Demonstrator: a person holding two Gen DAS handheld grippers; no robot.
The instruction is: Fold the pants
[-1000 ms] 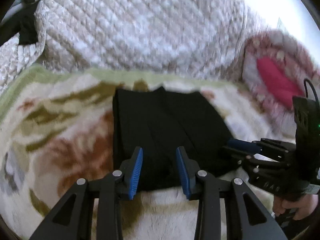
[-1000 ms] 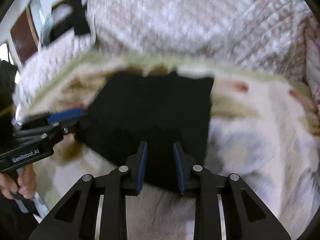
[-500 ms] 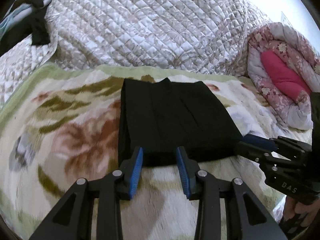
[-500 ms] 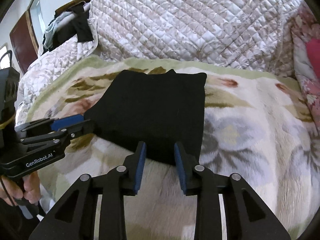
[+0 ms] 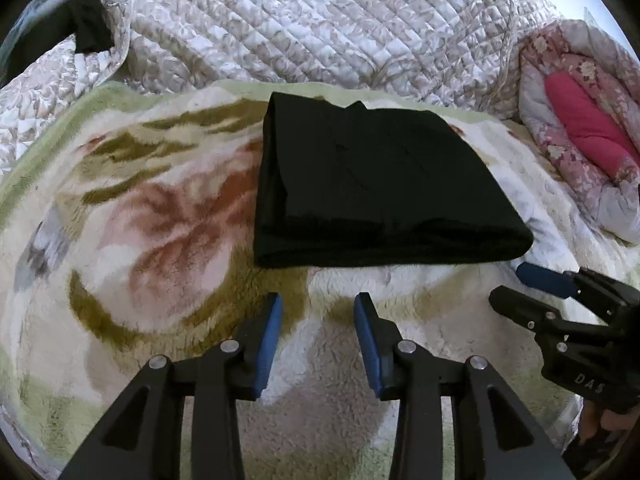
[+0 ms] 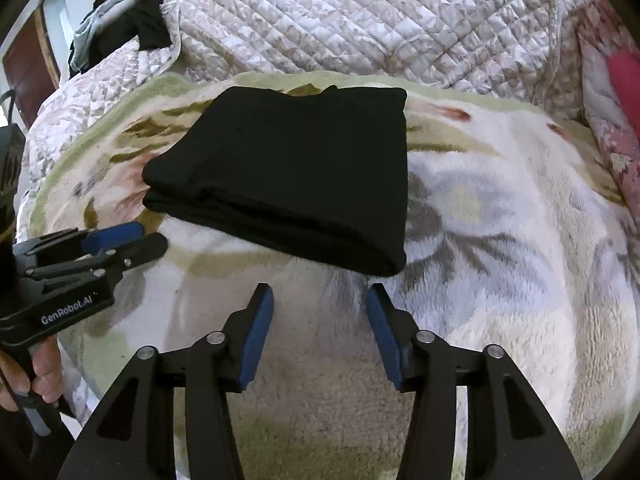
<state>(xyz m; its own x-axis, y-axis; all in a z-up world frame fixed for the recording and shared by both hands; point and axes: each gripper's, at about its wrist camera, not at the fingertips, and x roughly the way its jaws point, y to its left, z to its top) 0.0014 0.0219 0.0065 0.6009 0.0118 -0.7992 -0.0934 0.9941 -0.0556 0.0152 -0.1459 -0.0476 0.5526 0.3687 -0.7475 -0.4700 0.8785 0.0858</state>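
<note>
The black pants (image 5: 372, 188) lie folded into a thick rectangle on the floral fleece blanket (image 5: 152, 240); they also show in the right wrist view (image 6: 296, 168). My left gripper (image 5: 318, 304) is open and empty, a little short of the pants' near edge. My right gripper (image 6: 320, 294) is open and empty, just short of the pants' near right corner. Each gripper shows in the other's view, the right one (image 5: 560, 300) near the right edge and the left one (image 6: 92, 252) near the left edge, both clear of the pants.
A quilted beige bedspread (image 5: 320, 24) rises behind the blanket. A rolled pink floral quilt (image 5: 580, 128) lies at the right. Dark clothes (image 6: 132, 24) hang at the far left. The person's hand (image 6: 40, 368) holds the left gripper's handle.
Both grippers have pulled back toward me off the pants' near edge and now hover over bare blanket. The right jaws have opened wider. The pants stay folded in place.
</note>
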